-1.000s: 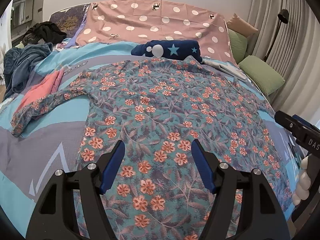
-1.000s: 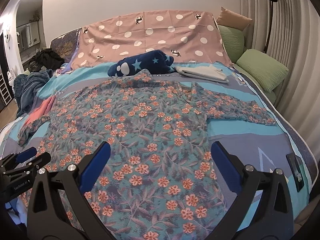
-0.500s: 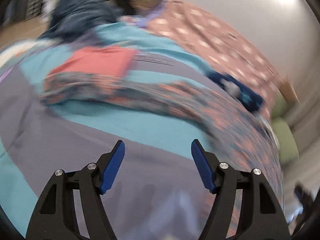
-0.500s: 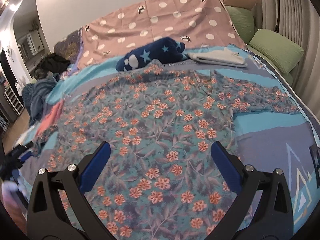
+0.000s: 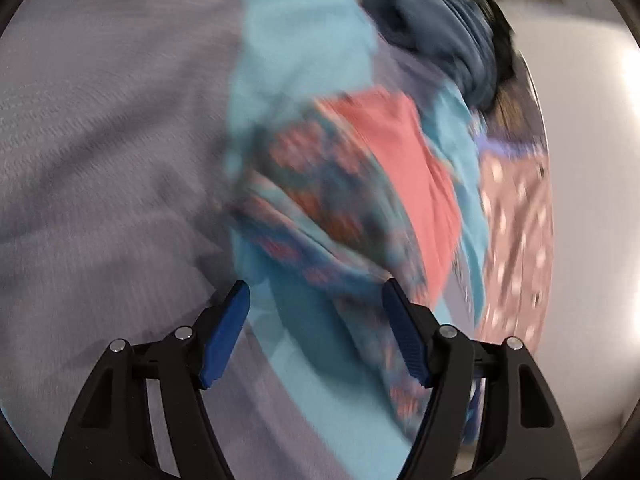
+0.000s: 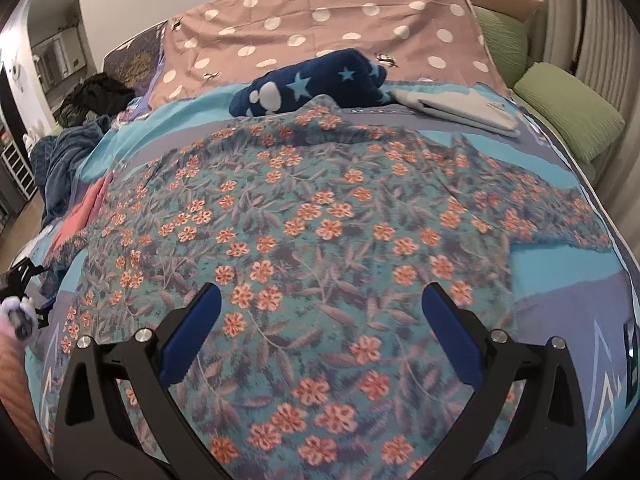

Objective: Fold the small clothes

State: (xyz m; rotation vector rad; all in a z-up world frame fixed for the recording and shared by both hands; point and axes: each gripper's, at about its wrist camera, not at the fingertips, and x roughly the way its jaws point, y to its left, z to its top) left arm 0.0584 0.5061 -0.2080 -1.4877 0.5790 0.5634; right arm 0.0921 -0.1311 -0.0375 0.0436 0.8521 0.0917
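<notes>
We find the shirt spread flat and face up across the middle of the bed, both sleeves out to the sides; no fold is yet made. We judge the step in hand to be the first one: taking a sleeve to bring it in over the body.

The left tongs are spread wide with nothing between them, poised just short of the left sleeve, which lies beside a pink garment. That view is blurred, so we cannot tell whether the tips touch the cloth. The right tongs are likewise released and empty, above the lower body of the shirt.

Next move, in our judgement: the left tongs must close on the sleeve end alone, taking neither the bedcover beneath nor the pink garment touching it, then carry it inward. The right tongs are placed to hold the body down or take the right sleeve.

Edges and room: the right sleeve ends near the bed's right edge, with green pillows beyond. On the left, the sleeve sits near a heap of dark blue cloth. A star blanket touches the collar and a folded grey item lies just behind the right shoulder. The middle of the shirt is unobstructed for folding.
</notes>
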